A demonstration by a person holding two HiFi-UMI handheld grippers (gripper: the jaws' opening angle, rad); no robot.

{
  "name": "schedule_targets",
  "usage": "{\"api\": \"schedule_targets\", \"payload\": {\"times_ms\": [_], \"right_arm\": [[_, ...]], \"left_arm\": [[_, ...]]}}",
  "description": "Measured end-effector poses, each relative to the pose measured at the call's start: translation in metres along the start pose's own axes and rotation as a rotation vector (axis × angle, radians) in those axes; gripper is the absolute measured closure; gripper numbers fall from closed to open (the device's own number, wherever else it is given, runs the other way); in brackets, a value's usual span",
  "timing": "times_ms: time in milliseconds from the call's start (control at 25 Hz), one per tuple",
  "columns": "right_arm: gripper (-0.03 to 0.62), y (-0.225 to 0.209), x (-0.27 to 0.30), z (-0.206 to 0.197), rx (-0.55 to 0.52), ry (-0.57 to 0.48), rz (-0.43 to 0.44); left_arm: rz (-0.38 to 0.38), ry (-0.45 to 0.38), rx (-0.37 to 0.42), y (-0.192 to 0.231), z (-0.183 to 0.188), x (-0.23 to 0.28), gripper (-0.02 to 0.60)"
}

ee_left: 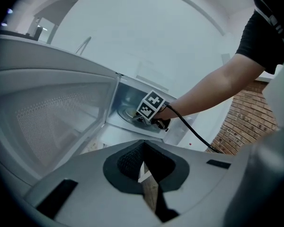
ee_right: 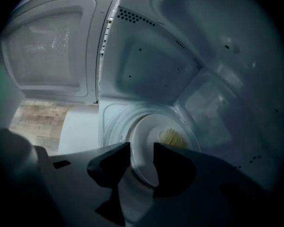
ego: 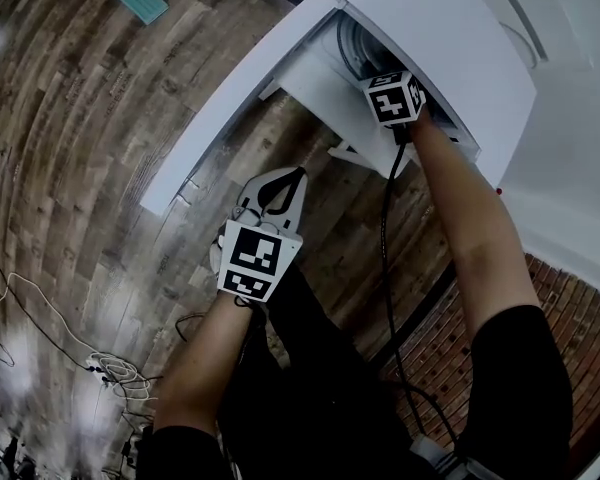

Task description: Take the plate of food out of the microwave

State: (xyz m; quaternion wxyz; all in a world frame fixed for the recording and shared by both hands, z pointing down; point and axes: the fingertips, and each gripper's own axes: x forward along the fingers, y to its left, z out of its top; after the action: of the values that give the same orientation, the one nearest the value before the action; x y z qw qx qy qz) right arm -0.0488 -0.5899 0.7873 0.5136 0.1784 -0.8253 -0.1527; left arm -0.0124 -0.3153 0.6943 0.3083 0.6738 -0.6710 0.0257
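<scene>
The plate (ee_right: 146, 145) with its yellowish food (ee_right: 173, 137) sits on the glass turntable (ee_right: 114, 126) inside the open microwave (ego: 460, 58). The right hand-held gripper (ee_right: 141, 149) has its jaws apart, seemingly straddling the near rim, though the cavity is dim. The left hand-held gripper (ee_left: 143, 167) waits outside, jaws together and empty. Seat the rim deep before clamping, then draw the plate out level

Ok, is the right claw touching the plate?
Cannot tell. In the right gripper view the plate shows through the gap of the open right claw, but its jaws hide any contact.
</scene>
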Motion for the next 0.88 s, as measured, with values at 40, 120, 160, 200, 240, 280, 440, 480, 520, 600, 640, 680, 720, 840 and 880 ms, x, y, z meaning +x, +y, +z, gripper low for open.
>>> {"api": "schedule_targets", "payload": {"times_ms": [40, 120, 160, 200, 240, 280, 440, 480, 520, 600, 640, 680, 720, 840, 880], "right_arm": [[0.431, 0.000, 0.000, 0.001, 0.012, -0.012, 0.006], [0.447, 0.001, 0.001, 0.002, 0.035, -0.026, 0.020], [0.464, 0.002, 0.001, 0.002, 0.047, -0.030, 0.028], [0.484, 0.004, 0.001, 0.001, 0.058, -0.034, 0.034], [0.505, 0.006, 0.001, 0.001, 0.065, -0.039, 0.035], [0.508, 0.007, 0.001, 0.001, 0.066, -0.045, 0.032], [0.514, 0.008, -0.001, 0.001, 0.057, -0.047, 0.032], [0.513, 0.011, -0.002, 0.001, 0.047, -0.048, 0.043], [0.513, 0.014, -0.003, 0.001, 0.032, -0.050, 0.056], [0.513, 0.023, -0.008, 0.000, 0.015, -0.057, 0.084], [0.516, 0.026, -0.010, -0.001, 0.020, -0.060, 0.099], [0.516, 0.029, -0.013, -0.001, 0.034, -0.062, 0.114], [0.516, 0.031, -0.015, -0.002, 0.053, -0.064, 0.130], [0.513, 0.036, -0.020, -0.001, 0.097, -0.081, 0.171], [0.513, 0.038, -0.021, -0.001, 0.099, -0.088, 0.173]], "left_arm": [[0.004, 0.000, -0.005, 0.002, -0.001, 0.001, 0.586], [0.011, 0.001, -0.015, 0.006, -0.003, 0.002, 0.586], [0.014, 0.001, -0.020, 0.008, -0.003, 0.003, 0.586], [0.017, 0.001, -0.025, 0.010, -0.004, 0.003, 0.586], [0.019, 0.001, -0.029, 0.011, -0.004, 0.003, 0.586], [0.020, 0.002, -0.032, 0.012, -0.004, 0.004, 0.586], [0.025, 0.004, -0.041, 0.015, -0.007, 0.004, 0.586], [0.026, 0.004, -0.044, 0.015, -0.007, 0.004, 0.586], [0.027, 0.003, -0.047, 0.015, -0.008, 0.003, 0.586], [0.025, 0.003, -0.051, 0.015, -0.009, 0.003, 0.586], [0.023, 0.004, -0.050, 0.014, -0.009, 0.002, 0.586], [0.021, 0.005, -0.049, 0.013, -0.010, 0.002, 0.586], [0.019, 0.007, -0.046, 0.013, -0.011, 0.002, 0.586], [0.018, 0.014, -0.044, 0.012, -0.014, 0.000, 0.586], [0.019, 0.017, -0.045, 0.012, -0.016, -0.001, 0.587]]}}
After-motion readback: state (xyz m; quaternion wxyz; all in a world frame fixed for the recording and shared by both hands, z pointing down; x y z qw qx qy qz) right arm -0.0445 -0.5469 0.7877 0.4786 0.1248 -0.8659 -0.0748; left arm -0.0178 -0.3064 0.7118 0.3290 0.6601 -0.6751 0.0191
